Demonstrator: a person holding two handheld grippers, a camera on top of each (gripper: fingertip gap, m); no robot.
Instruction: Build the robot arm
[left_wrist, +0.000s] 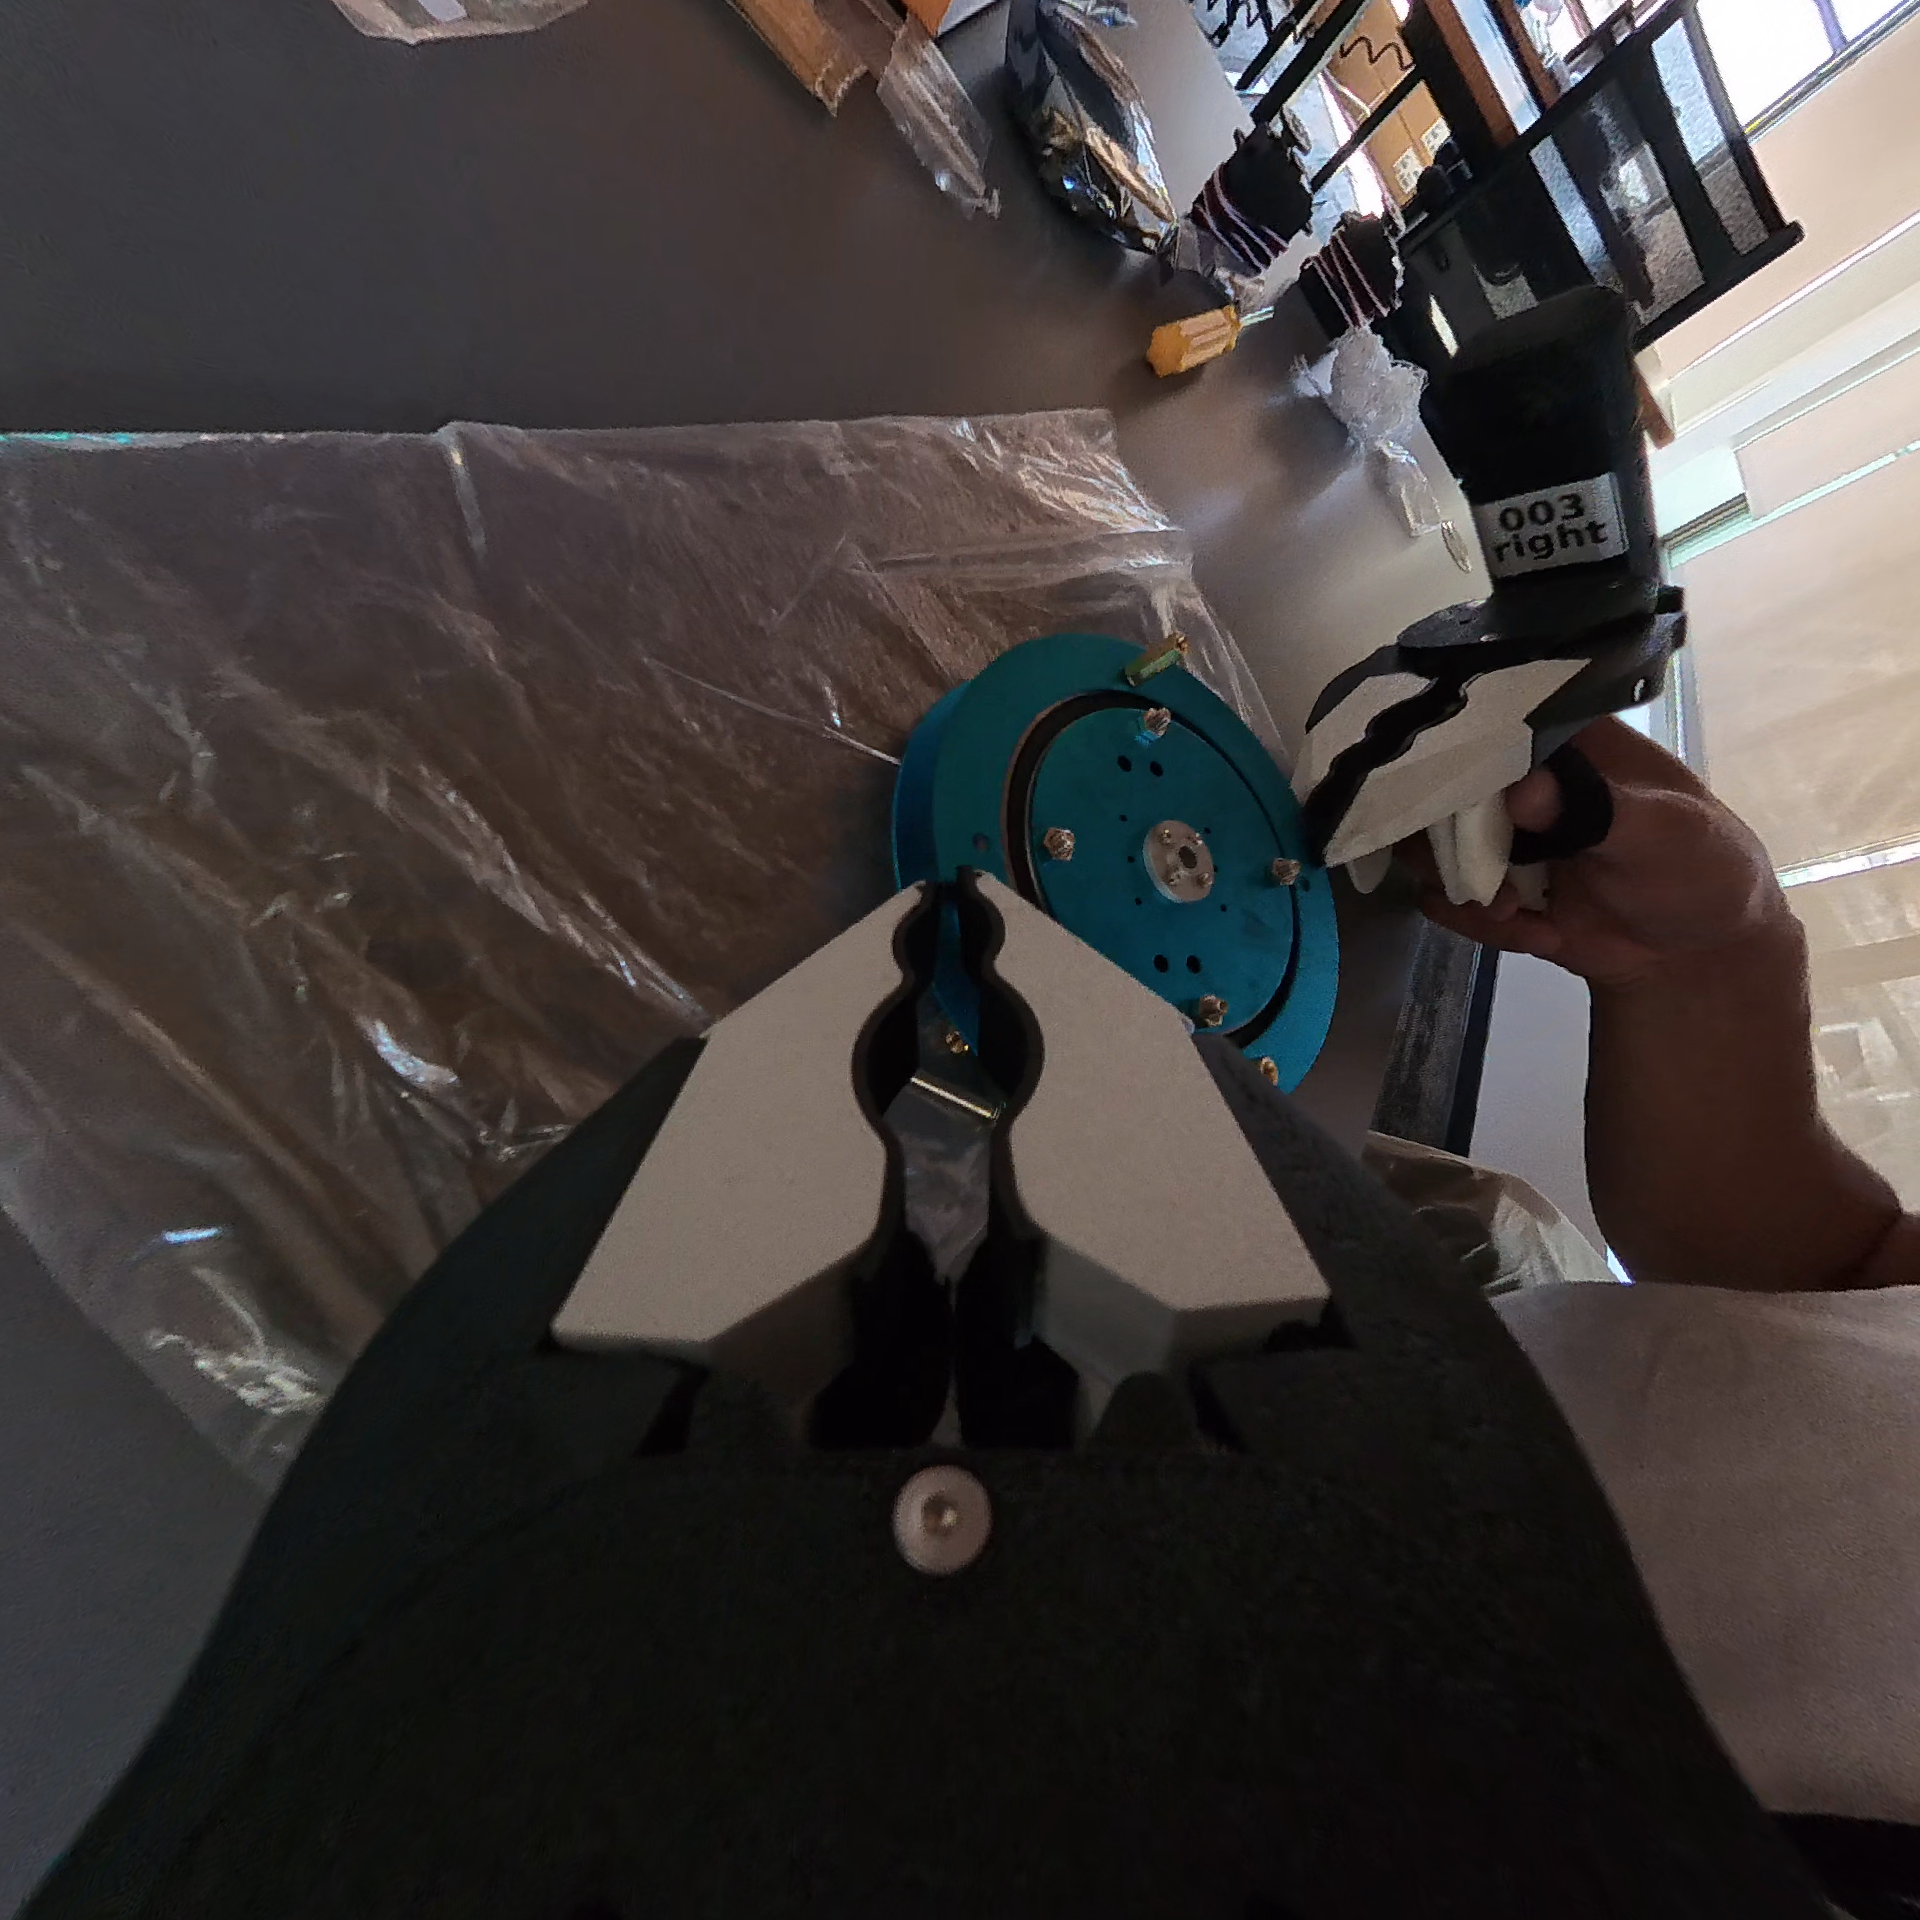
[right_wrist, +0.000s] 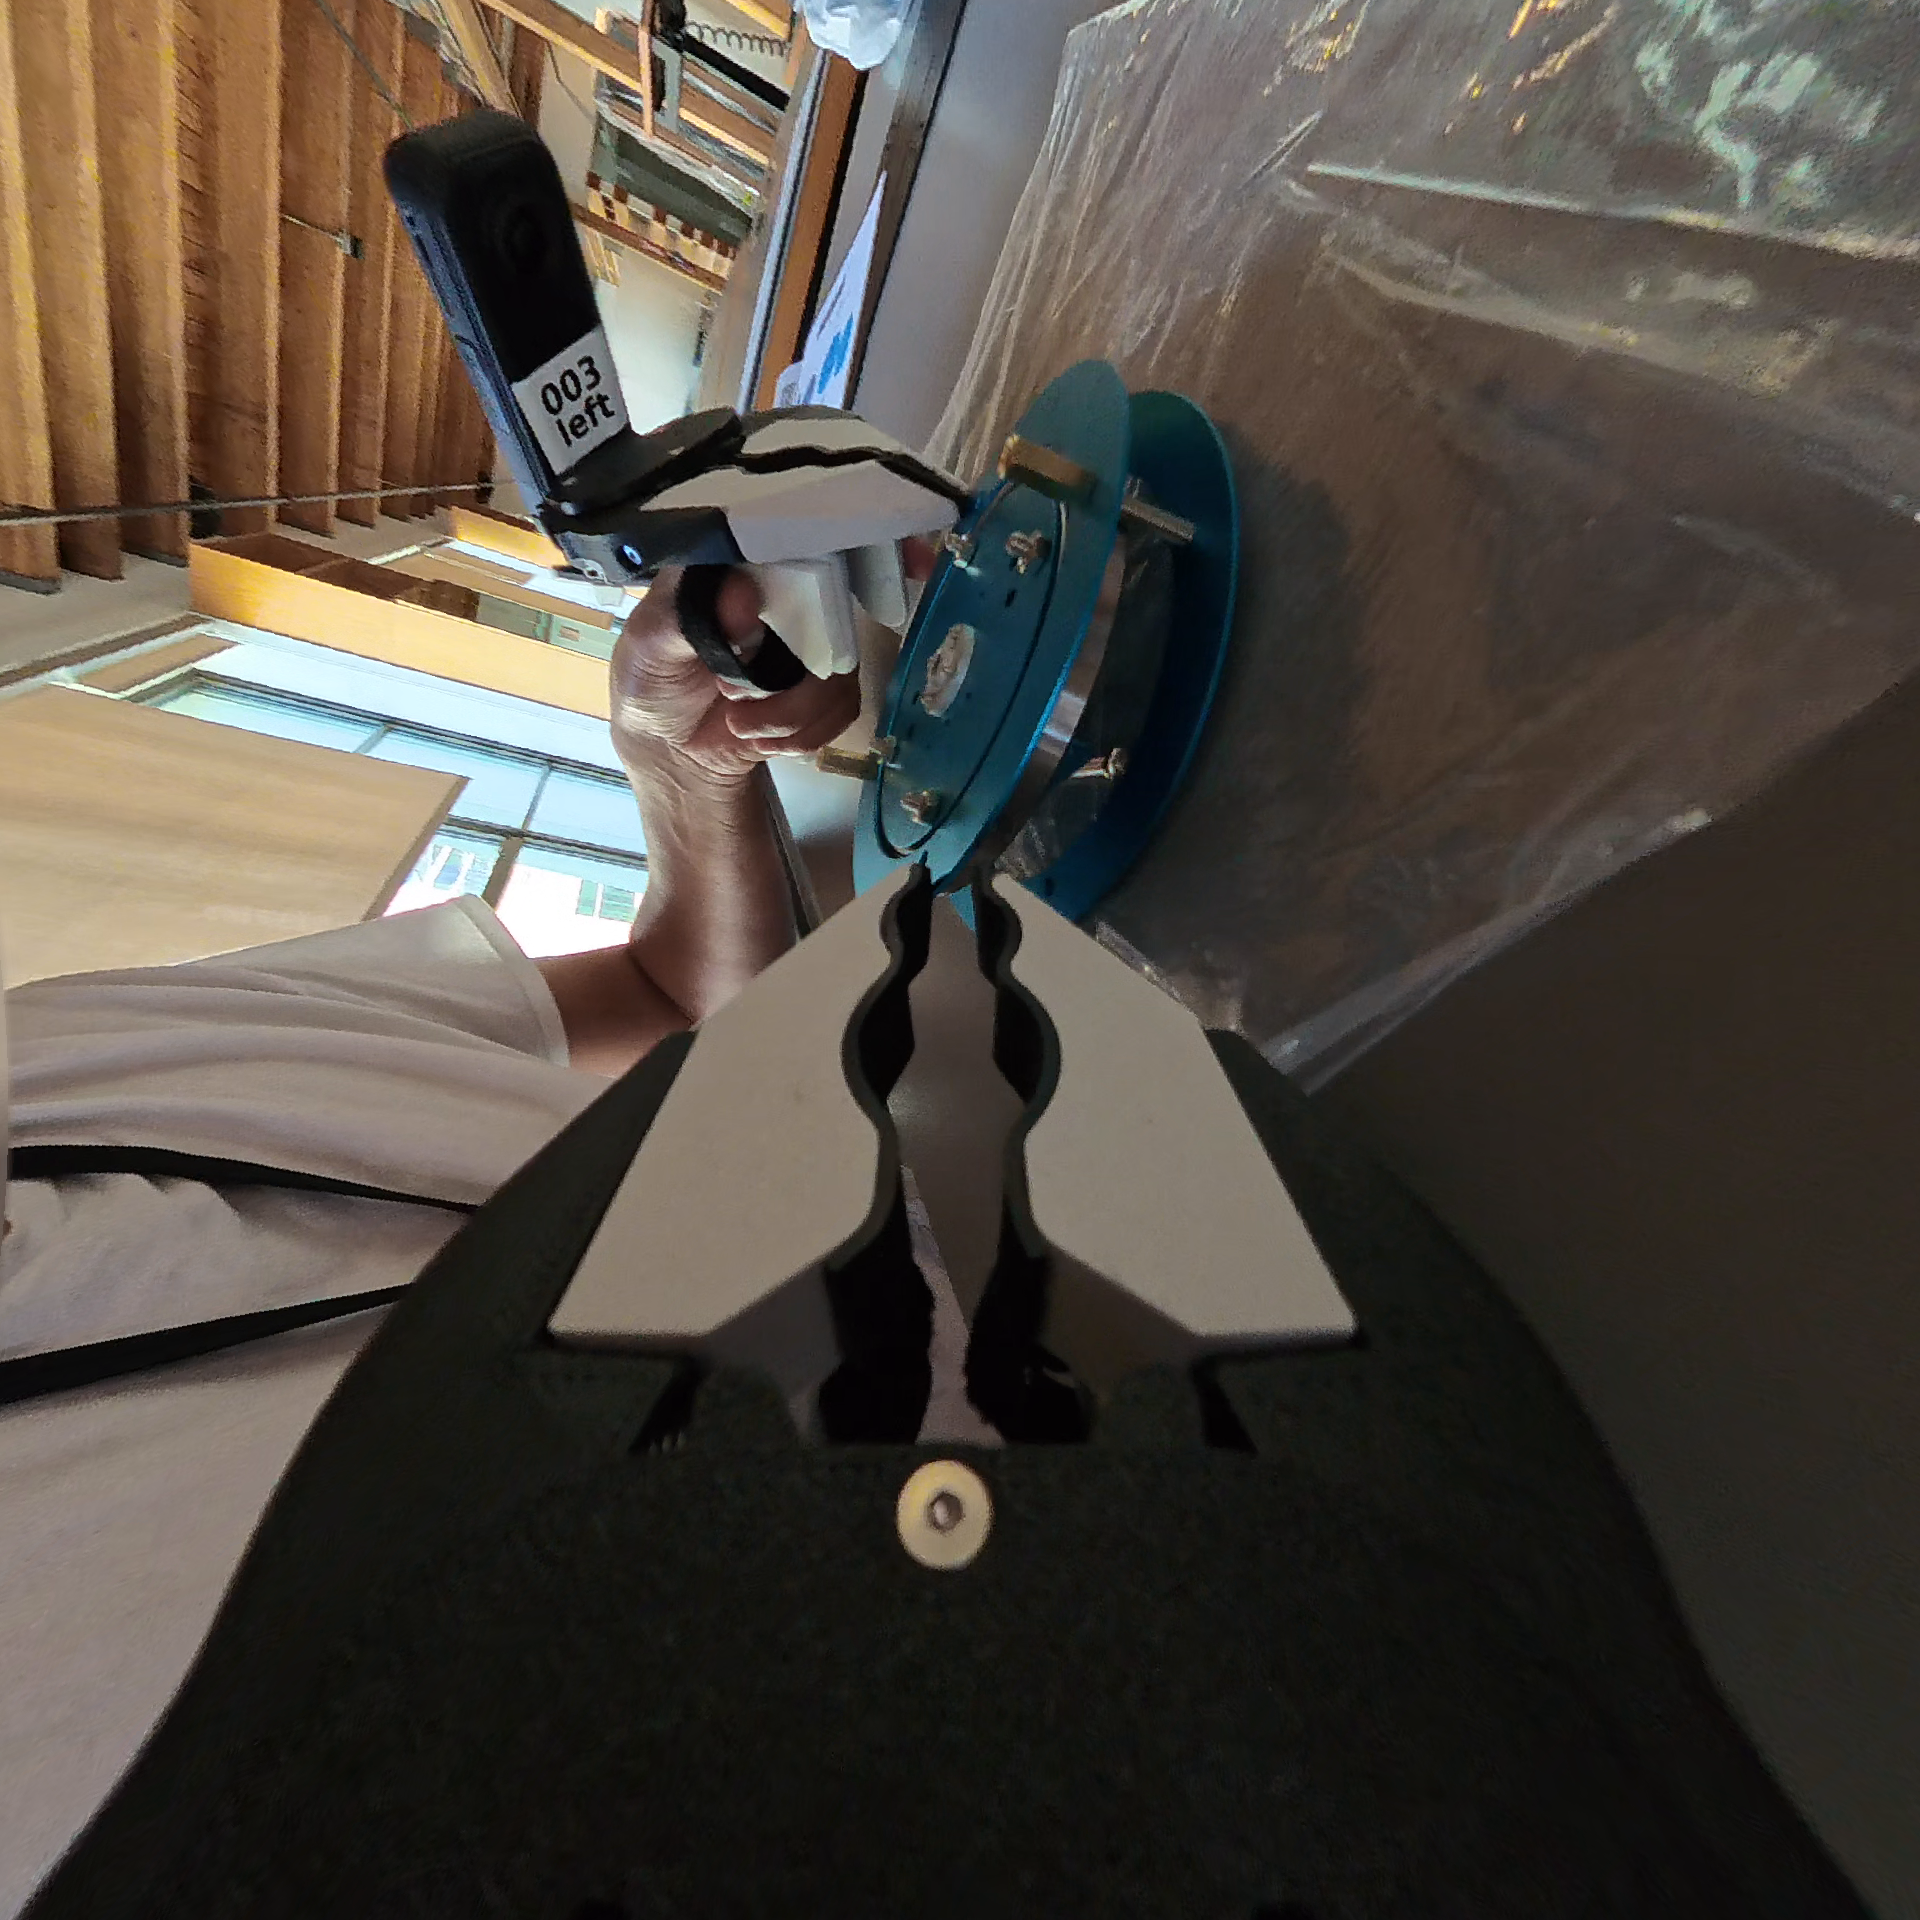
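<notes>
A round blue metal assembly (left_wrist: 1143, 914) of two stacked plates joined by brass standoffs rests on a plastic-wrapped brown board (left_wrist: 468, 779). Its top plate carries an inner disc with brass nuts and a silver hub (left_wrist: 1177, 854). My left gripper (left_wrist: 951, 883) is shut on the rim of the top plate. My right gripper (right_wrist: 951, 883) is shut on the opposite rim of the top plate (right_wrist: 987, 623). Each gripper shows in the other's view, the right one (left_wrist: 1325, 847) and the left one (right_wrist: 951, 499), tips at the plate's edge. The lower plate (right_wrist: 1195, 623) lies against the wrapped board (right_wrist: 1507, 520).
The board lies on a grey table (left_wrist: 416, 260). At the table's far end are a yellow block (left_wrist: 1195, 338), crumpled plastic bags (left_wrist: 935, 114) and dark bundles. A black rack (left_wrist: 1621, 177) stands beyond. A person's hands (left_wrist: 1621, 883) (right_wrist: 696, 707) hold the grippers. There is about 12 cm between the tips of the two grippers.
</notes>
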